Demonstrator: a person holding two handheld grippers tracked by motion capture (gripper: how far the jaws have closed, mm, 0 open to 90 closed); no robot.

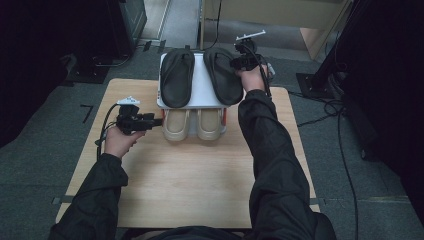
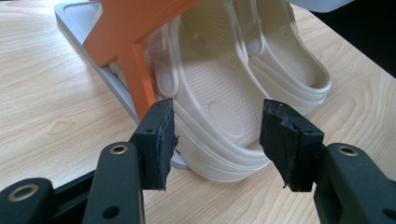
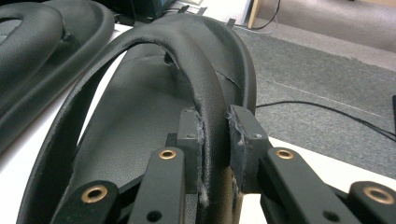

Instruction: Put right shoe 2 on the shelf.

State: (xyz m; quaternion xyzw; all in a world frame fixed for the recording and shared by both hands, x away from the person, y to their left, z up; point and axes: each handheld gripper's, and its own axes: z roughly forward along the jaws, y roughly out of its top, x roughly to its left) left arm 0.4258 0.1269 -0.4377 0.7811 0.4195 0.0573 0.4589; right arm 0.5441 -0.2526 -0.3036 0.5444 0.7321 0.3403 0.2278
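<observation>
In the high view, a white two-tier rack (image 1: pixel 200 87) was seen at the far edge of the wooden bench (image 1: pixel 190 175), with two black sandals on its upper shelf and a pair of cream clogs (image 1: pixel 192 125) on the lower one. The right gripper (image 1: pixel 241 61) was held at the right black sandal (image 1: pixel 222 75), while the left gripper (image 1: pixel 150 121) was pointed at the clogs from the left. In the left gripper view, the jaws were spread apart with nothing between their pads (image 2: pixel 161 140), just in front of the heel of the nearer clog (image 2: pixel 224 121), beside an orange bracket (image 2: pixel 135 51) of the rack. In the right gripper view, the jaws were clamped on the strap (image 3: pixel 205 107) of the right black sandal, with the other black sandal (image 3: pixel 42 51) lying to the left
</observation>
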